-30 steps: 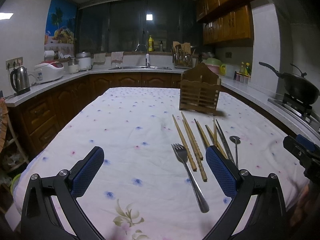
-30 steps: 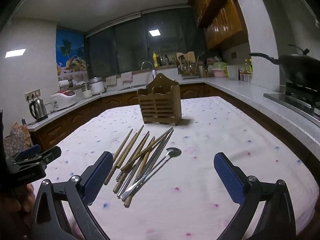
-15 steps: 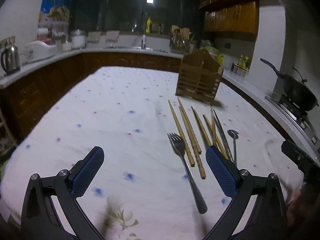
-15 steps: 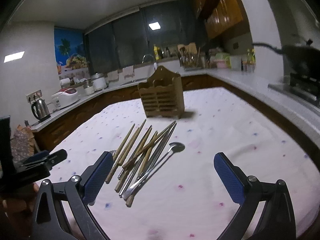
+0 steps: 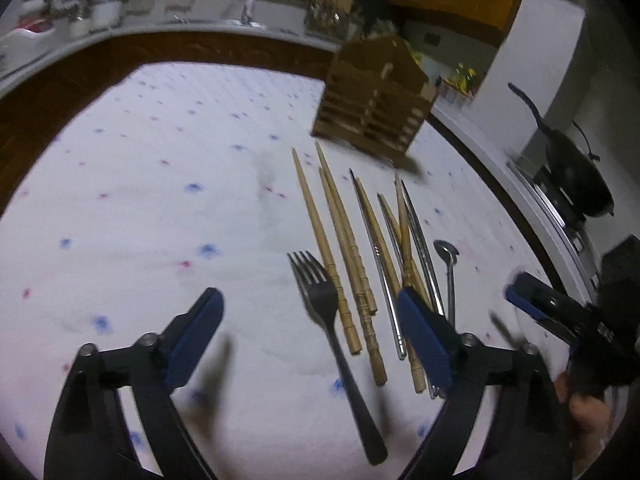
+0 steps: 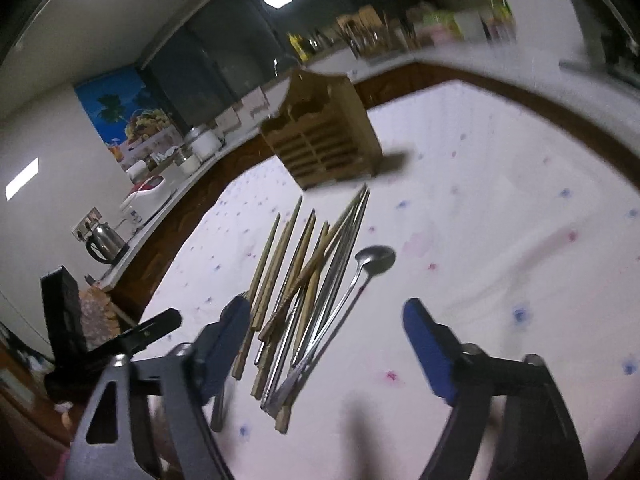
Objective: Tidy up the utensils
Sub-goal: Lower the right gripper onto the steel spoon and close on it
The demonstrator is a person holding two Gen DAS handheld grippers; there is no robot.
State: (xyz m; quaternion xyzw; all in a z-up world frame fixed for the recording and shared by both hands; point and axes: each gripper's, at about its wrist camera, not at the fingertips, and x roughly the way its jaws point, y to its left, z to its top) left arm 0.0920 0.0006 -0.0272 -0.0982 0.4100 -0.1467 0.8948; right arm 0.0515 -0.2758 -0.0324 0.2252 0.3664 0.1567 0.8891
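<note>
Fingers on both your grippers are closing, nothing pinched yet. Left gripper frames the fork handle plus the butt ends of two wooden chopsticks, low centre of the left view; pads clear of all of them. Right gripper straddles the butt ends of the pile and the spoon handle, low centre of the right view, no contact visible.

Progress, my read: basically zero. Wooden holder stands upright at upper centre of the tabletop; I can't see into its slots, but no handle sticks out above it. Every utensil lies flat on the cloth in front of it. Left to do: pick and slot everything. Metal chopsticks cross the wooden ones, so expect drag-along.
</note>
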